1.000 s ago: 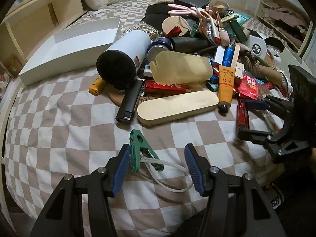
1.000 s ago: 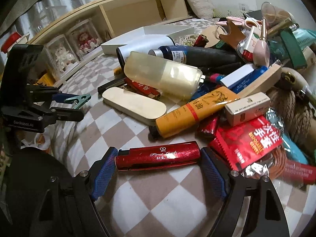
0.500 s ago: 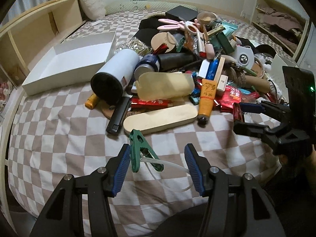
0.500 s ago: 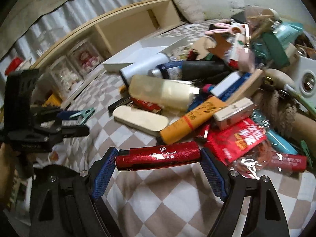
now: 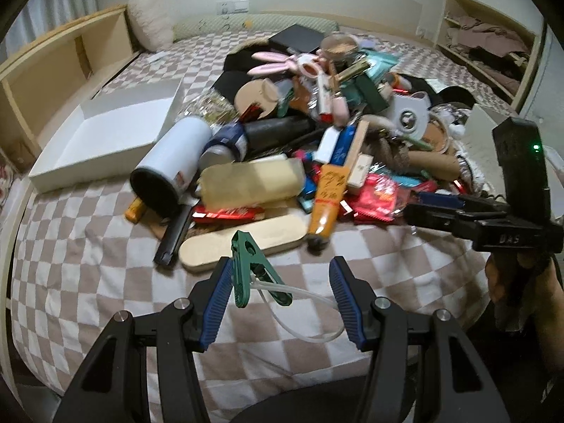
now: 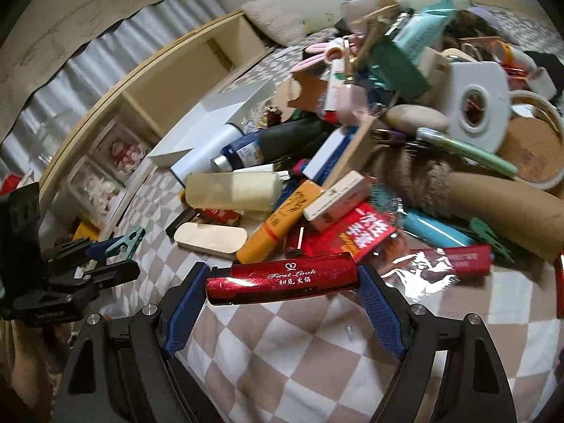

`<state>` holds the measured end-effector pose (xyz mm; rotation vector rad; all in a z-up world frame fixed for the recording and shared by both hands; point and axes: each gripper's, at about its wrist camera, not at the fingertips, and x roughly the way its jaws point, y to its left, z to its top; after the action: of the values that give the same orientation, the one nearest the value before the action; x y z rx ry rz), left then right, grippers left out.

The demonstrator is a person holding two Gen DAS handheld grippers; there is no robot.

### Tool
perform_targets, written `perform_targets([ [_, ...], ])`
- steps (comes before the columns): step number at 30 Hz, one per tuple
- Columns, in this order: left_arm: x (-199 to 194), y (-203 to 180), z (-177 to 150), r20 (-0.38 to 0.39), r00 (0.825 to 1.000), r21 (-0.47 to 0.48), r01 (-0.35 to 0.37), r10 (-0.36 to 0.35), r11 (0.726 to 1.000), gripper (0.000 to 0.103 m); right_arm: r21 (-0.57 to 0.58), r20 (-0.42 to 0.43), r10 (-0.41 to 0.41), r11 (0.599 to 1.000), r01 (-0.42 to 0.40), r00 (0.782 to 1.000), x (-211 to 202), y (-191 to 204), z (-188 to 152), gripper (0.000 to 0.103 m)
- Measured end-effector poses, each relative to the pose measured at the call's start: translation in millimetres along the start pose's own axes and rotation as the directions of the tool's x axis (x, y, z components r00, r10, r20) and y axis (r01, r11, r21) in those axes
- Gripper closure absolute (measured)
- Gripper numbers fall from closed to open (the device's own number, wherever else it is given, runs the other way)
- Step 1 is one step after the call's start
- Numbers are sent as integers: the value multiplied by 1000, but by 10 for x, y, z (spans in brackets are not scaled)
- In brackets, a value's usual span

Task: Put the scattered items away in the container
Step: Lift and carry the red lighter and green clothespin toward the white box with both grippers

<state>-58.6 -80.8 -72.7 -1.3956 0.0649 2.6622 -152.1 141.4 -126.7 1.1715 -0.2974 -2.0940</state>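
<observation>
My left gripper (image 5: 282, 287) holds a green clip (image 5: 248, 269) with a clear loop of tubing, caught between its fingers above the checked bed. My right gripper (image 6: 282, 289) is shut on a red glossy case (image 6: 282, 280), held lengthwise between its blue pads above the bed. The white open box (image 5: 105, 134) lies at the back left; it also shows in the right wrist view (image 6: 208, 123). The pile of scattered items (image 5: 317, 134) covers the middle and right of the bed.
A white tumbler (image 5: 172, 162), a pale wooden case (image 5: 243, 243), an orange tube (image 5: 326, 197) and a black lighter (image 5: 174, 236) lie at the pile's near edge. A wooden shelf unit (image 5: 46, 70) runs along the left. Bare checked cover (image 5: 88, 264) lies at the front left.
Both grippers have risen and pulled back from the bed with their objects. The pile and the white box look smaller and farther away.
</observation>
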Motion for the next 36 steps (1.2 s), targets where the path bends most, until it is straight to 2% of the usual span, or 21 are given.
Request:
perform_targets([
  [6,-23,-210,108,42,998,34,39,-40,999,47,48,36,6,999,-8,999,-166,-45,30,19],
  [18,-103,-552,285,100,986,59,126,-132,990,47,45,132,-63,997,58,989,-684,-87,118,19],
  [36,-416,-1085,536,193,959,117,189,-209,975,47,29,271,-154,988,152,950,-1685,-99,142,19],
])
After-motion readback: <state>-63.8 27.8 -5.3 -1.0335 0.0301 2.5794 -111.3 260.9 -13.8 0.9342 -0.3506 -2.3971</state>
